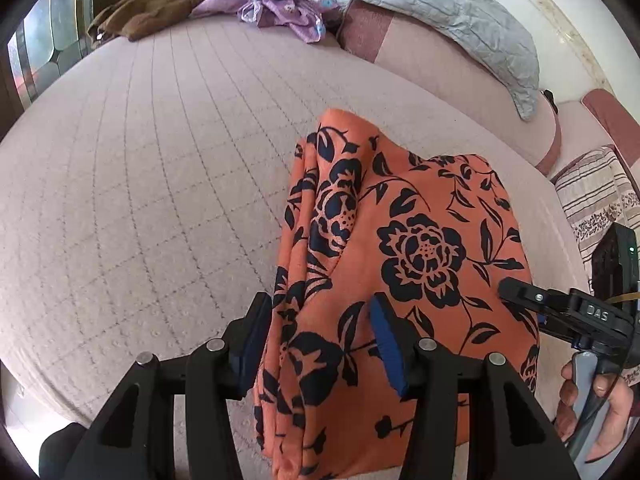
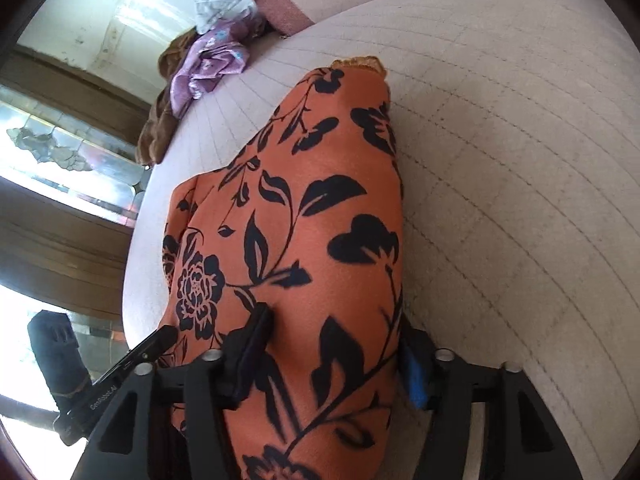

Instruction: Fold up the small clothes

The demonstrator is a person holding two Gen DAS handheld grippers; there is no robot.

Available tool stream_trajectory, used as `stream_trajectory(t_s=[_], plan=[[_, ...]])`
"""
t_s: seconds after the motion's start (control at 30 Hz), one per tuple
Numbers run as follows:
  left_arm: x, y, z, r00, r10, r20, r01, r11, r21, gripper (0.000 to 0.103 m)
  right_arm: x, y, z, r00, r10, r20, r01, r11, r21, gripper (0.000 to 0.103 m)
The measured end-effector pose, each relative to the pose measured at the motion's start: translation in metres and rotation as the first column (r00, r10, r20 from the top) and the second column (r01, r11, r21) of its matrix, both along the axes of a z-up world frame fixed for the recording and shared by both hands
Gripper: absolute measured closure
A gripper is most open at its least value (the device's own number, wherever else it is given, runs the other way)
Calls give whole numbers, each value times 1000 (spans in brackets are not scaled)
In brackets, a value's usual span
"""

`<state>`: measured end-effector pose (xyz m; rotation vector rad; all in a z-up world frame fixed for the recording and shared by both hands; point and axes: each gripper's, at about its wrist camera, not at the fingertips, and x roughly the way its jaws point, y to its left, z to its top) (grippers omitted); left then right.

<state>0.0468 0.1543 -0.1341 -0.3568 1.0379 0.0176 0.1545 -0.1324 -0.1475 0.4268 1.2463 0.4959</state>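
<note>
Mid-fold, I judge: the orange fabric garment with dark navy flower print is bunched and held up off the pale pink quilted bed, filling lower centre-right of the left wrist view and the centre of the right wrist view.

My left gripper has cloth running between its blue-padded fingers; the jaws look part-spread around a thick fold, so pinching is likely, but a firm clamp I cannot tell. My right gripper straddles the garment the same way, black finger at left, blue pad at right, with cloth between; grip tightness unclear too.

Pose: both grippers point forward over the bed, close together; the right gripper shows at the right edge of the left view, with my right hand on its handle.

Next move probably calls for lowering the cloth flat onto the bed and laying one half over the other.

Upper left of the left view: brown crumpled cloth, purple floral garment, untouched.
</note>
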Motion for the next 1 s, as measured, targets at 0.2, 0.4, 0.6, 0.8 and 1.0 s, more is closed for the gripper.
stream_trajectory(t_s=[0.2, 0.4, 0.6, 0.8, 1.0], plan=[[-7, -1, 11, 1000, -15, 18, 15, 1000, 13, 51, -18, -3, 9, 999, -29, 27, 30, 1000, -3, 29], [-16, 8, 15, 1000, -8, 21, 8, 1000, 9, 51, -22, 8, 2, 999, 35, 42, -31, 996, -81, 41], [-14, 16, 22, 999, -11, 47, 13, 998, -61, 50, -25, -3, 6, 1000, -3, 29, 4, 999, -38, 35], [2, 25, 20, 995, -4, 98, 21, 985, -169, 23, -17, -27, 9, 997, -64, 48, 61, 996, 60, 31], [22, 10, -22, 995, -104, -8, 102, 985, -142, 34, -2, 4, -16, 999, 35, 14, -36, 998, 57, 30]])
